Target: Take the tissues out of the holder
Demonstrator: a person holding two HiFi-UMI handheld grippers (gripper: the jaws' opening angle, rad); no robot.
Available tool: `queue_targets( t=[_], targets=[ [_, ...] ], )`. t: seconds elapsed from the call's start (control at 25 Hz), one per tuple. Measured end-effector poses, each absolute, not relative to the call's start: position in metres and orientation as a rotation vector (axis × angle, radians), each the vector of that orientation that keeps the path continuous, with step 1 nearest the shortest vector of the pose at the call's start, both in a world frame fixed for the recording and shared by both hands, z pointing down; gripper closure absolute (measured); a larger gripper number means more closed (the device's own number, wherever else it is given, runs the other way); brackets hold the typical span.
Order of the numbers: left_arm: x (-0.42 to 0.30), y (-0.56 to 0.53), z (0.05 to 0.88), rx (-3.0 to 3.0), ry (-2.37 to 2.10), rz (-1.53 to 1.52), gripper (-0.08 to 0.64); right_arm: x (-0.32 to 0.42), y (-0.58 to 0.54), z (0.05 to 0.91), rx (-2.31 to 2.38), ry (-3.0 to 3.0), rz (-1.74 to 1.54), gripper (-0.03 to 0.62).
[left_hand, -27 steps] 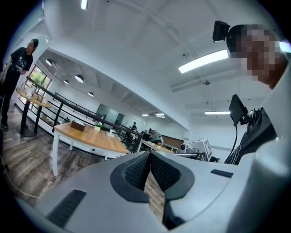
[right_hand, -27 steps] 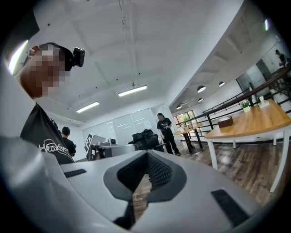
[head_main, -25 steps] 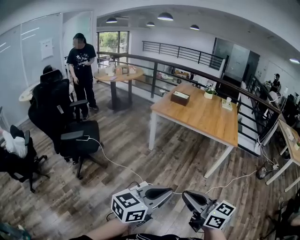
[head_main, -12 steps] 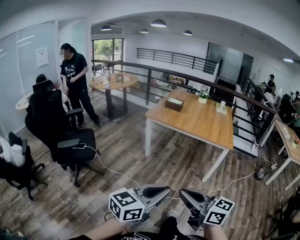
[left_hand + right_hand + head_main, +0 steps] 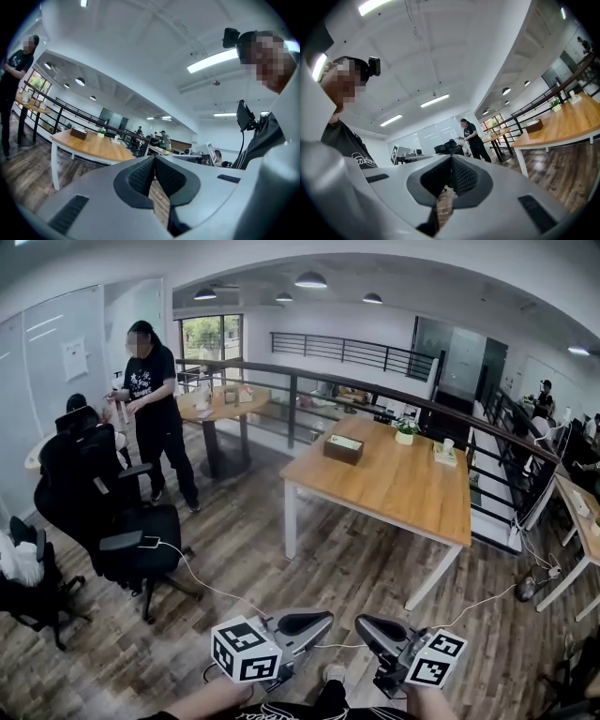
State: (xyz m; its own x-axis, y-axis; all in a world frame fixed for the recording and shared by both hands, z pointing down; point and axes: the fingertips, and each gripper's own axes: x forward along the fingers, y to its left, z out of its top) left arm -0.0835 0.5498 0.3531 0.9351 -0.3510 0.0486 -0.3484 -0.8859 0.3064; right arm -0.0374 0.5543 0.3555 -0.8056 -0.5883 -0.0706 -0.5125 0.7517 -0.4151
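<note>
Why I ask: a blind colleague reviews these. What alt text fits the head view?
Two hand-held grippers, left tongs and right tongs both shut and empty, are held low over a wood-plank floor, well short of a light-wood table with white legs. A brown box-shaped tissue holder sits at its far end; a person in black stands at left.

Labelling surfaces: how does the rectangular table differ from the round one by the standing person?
The rectangular table has white corner legs; the round table stands on one dark pedestal. The rectangular table carries the tissue holder; the round table only small unclear items. Both have wooden tops.
</note>
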Motion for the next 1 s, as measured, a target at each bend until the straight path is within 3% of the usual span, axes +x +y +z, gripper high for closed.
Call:
queue_targets(
  t=[0.72, 1.0],
  targets=[
    [0.074, 0.234, 0.365, 2.688, -0.603, 0.074, 0.546, 0.124, 0.236, 0.370, -0.833, 2.752, -0.678, 0.575],
    [0.096, 0.175, 0.356, 2.698, -0.651, 0.087, 0.545, 0.143, 0.175, 0.368, -0.777, 2.767, -0.689, 0.575]
  ],
)
